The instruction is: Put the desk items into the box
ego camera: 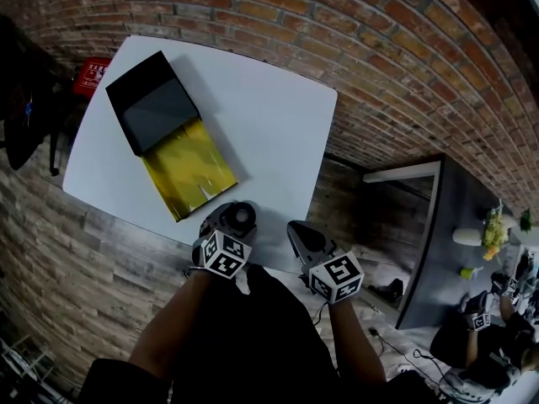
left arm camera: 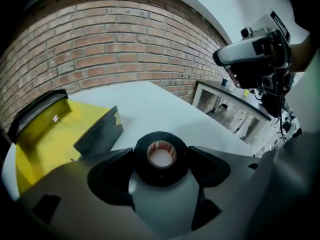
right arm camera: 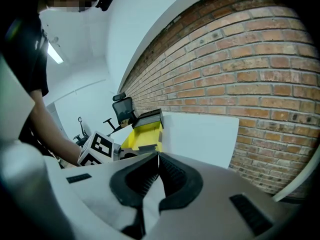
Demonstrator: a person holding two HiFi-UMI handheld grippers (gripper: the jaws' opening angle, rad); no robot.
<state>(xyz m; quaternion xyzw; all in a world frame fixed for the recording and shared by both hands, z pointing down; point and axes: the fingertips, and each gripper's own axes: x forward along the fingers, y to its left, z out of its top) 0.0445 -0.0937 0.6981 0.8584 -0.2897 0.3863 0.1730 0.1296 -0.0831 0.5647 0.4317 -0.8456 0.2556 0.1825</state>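
- Between the left gripper's [left arm camera: 161, 153] wide-spread fingers [left arm camera: 112, 176], near the white desk's [ego camera: 269, 116] front edge, a black tape roll [left arm camera: 160, 158] lies flat; the pads flank it without clamping.
- A lopsided close could nudge the roll sideways or off that edge.
- A shallow pinch on its rounded wall might slip before it reaches the open black-and-yellow box [ego camera: 181, 171] just beyond.
- It looks smooth and matte, with a pale cardboard core and its hole facing up.
- The right gripper [right arm camera: 158, 156] is empty, with its fingers closed together.

Black tape roll [left arm camera: 165, 177] flat — beside open yellow box [ego camera: 187, 172]
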